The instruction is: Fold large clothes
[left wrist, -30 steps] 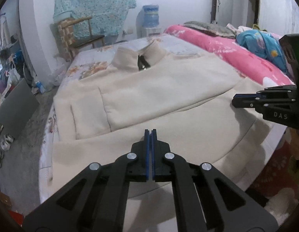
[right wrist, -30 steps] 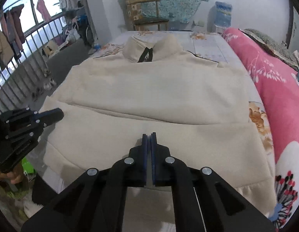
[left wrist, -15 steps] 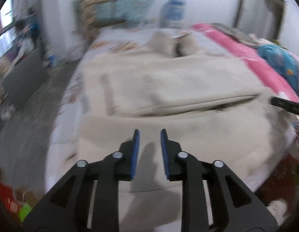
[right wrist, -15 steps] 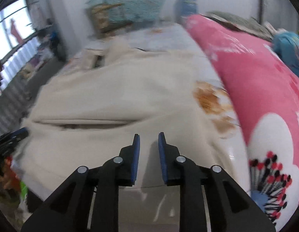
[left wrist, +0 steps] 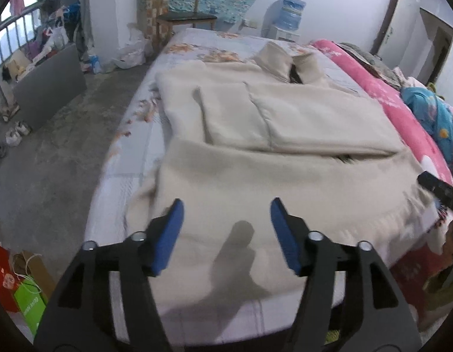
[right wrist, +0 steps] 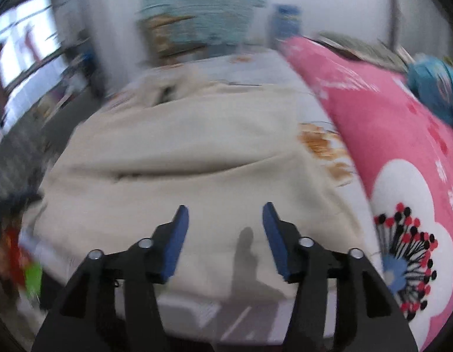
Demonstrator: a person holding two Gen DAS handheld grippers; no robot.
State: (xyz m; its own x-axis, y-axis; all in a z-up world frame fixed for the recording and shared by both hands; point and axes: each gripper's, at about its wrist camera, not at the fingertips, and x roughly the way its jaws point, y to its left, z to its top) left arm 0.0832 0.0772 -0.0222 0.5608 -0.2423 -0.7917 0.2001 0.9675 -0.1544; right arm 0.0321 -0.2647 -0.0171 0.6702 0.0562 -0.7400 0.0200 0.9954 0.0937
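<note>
Left hand-held gripper [left wrist: 226, 220]: I'm opening it, holding nothing.
Right hand-held gripper [right wrist: 223, 223]: opening, empty.
Coat [left wrist: 285, 117]: lying on bed [left wrist: 123, 176].

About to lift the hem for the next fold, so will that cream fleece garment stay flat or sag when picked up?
The cream garment will probably sag between grip points: it already drapes limply over the bed edge. Its thick, fuzzy pile suggests some weight and little slipping.

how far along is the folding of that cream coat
Done: the cream coat lies flat on the bed, a sleeve folded in over its front. In hand: nothing; the left claw and right claw are opening, empty, over the hem. Left: folding the hem up toward the collar.
</note>
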